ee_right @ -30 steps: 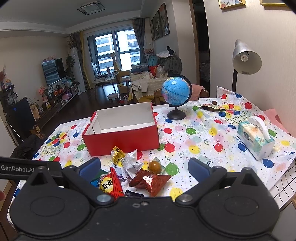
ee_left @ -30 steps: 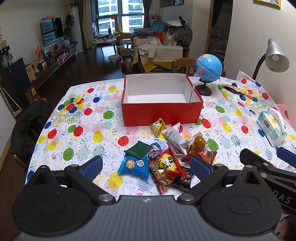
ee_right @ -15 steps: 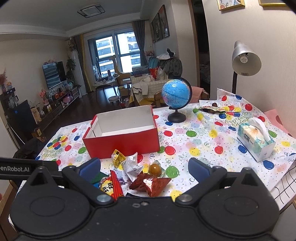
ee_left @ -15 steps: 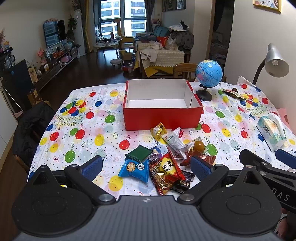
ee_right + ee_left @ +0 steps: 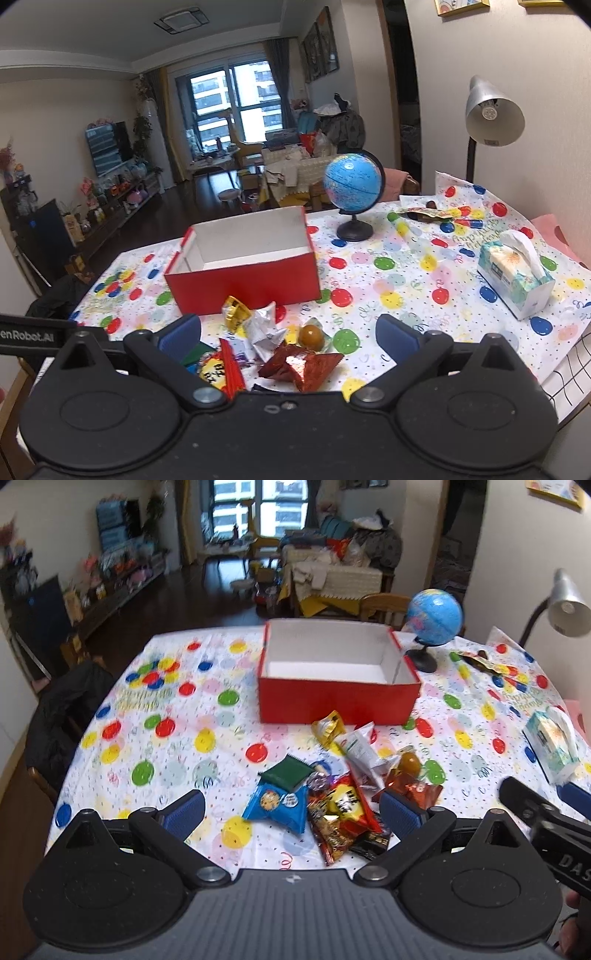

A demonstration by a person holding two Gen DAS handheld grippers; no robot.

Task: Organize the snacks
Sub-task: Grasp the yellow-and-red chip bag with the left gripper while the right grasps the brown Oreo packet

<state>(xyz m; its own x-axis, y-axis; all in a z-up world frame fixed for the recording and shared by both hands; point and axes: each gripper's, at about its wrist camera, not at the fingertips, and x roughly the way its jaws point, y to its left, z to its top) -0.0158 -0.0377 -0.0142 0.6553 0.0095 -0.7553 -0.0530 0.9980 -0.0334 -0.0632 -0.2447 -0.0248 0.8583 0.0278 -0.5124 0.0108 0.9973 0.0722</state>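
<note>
"enRobot.AI" on left tongs (image 5: 26, 335) | "DAS" on right tongs (image 5: 569, 864)

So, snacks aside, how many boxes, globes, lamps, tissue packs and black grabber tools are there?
Red box: 1
Globe: 1
Desk lamp: 1
Tissue pack: 1
Grabber tools: 2, the left gripper and the right gripper, both open
Total: 6

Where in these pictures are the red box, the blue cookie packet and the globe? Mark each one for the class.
red box (image 5: 338, 703): left wrist view, on its red front wall.
blue cookie packet (image 5: 275, 805): left wrist view, middle of its printed face.
globe (image 5: 351, 182): right wrist view, on the blue sphere.
</note>
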